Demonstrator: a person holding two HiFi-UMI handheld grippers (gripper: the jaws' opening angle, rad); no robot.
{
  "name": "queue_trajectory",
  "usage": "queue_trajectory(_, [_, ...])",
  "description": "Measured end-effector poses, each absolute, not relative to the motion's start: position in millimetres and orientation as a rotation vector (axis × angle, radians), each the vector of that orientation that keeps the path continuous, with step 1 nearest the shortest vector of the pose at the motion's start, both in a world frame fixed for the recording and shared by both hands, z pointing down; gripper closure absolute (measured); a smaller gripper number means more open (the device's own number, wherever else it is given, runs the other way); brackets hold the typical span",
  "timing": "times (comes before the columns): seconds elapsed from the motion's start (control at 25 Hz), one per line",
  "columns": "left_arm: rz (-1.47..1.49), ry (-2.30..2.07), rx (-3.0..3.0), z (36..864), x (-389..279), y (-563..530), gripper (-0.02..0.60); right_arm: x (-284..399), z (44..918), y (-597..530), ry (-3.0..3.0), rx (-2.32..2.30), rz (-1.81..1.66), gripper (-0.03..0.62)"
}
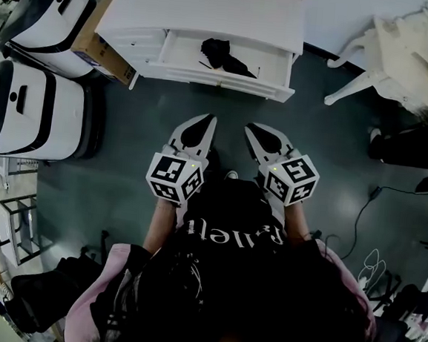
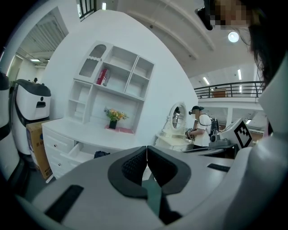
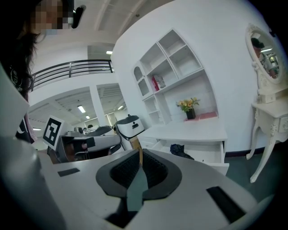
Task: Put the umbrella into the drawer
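The umbrella (image 1: 225,56) is lying in the open drawer (image 1: 207,76) at twelve o'clock, well apart from the left hand-held gripper (image 1: 205,123) and right hand-held gripper (image 1: 255,130), both hanging clenched and empty. Its end is reaching toward the drawer's front wall and may be risking a jam on closing.

Beyond the left tongs (image 2: 146,152), only a dark corner of the umbrella (image 2: 101,154) shows above the drawer (image 2: 76,151) wall, and its shape cannot be told there. Ahead and to the right of the right tongs (image 1: 258,131), the dressing table (image 1: 407,49) is cut off by the picture's edge. The hands holding both tongs are hidden under the marker cubes (image 1: 175,176). The red things (image 2: 102,76) on the shelf (image 2: 118,86) are too small to name.
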State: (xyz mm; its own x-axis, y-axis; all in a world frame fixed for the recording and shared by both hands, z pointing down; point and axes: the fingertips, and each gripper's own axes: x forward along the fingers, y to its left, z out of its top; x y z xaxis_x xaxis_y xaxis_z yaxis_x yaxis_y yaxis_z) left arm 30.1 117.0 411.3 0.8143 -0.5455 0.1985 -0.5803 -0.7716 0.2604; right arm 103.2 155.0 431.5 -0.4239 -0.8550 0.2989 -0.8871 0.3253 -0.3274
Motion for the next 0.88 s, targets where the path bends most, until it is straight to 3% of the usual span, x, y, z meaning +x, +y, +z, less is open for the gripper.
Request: queue_trajectory(0.88, [0.170, -0.862, 2.702, 410, 34, 124, 0.565, 101, 434, 162, -2.499, 1.599, 0.663, 0.540])
